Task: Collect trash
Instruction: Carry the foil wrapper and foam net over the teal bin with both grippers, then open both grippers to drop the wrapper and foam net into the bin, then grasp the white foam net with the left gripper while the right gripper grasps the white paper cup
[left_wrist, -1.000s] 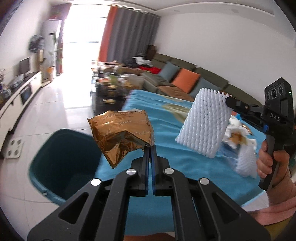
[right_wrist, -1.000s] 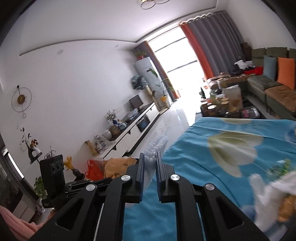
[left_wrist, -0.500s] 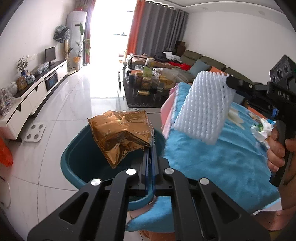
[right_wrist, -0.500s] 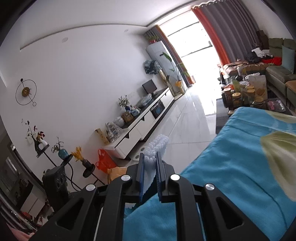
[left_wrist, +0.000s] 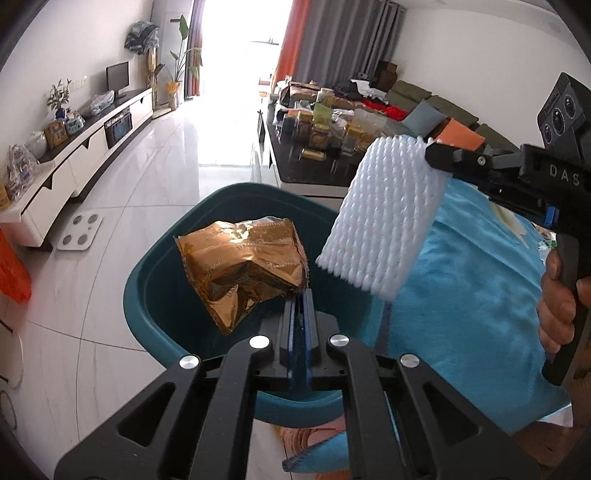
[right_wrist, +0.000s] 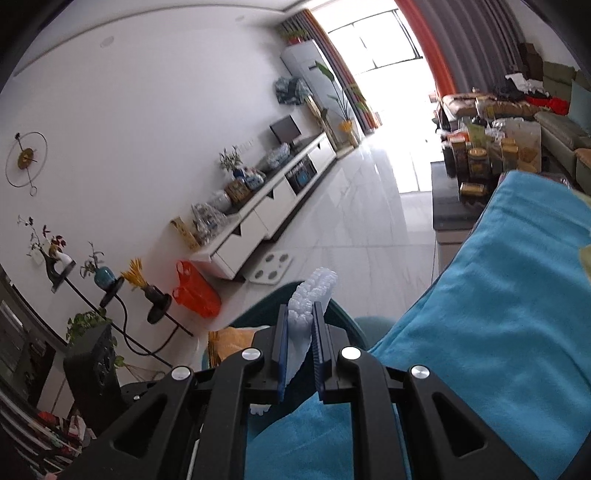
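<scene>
Both claws hold trash over the teal plastic bin.

The left claw (left_wrist: 301, 295) is pinched nearly shut on the corner of a crumpled gold foil snack wrapper (left_wrist: 242, 264), which hangs over the open mouth of the round teal plastic bin (left_wrist: 155, 266) on the pale tiled floor. Its jaws are just starting to part, with the foil still between them. To the right, the right claw (left_wrist: 430, 157), carried by a person's hand (left_wrist: 557, 299), grips the top edge of a white foam net fruit sleeve (left_wrist: 380, 218) that dangles over the bin's right rim, beside the surface draped in a bright blue cloth (left_wrist: 476, 295). In the right wrist view the sleeve (right_wrist: 308, 306) sits squeezed between narrow jaws, bin below.
</scene>
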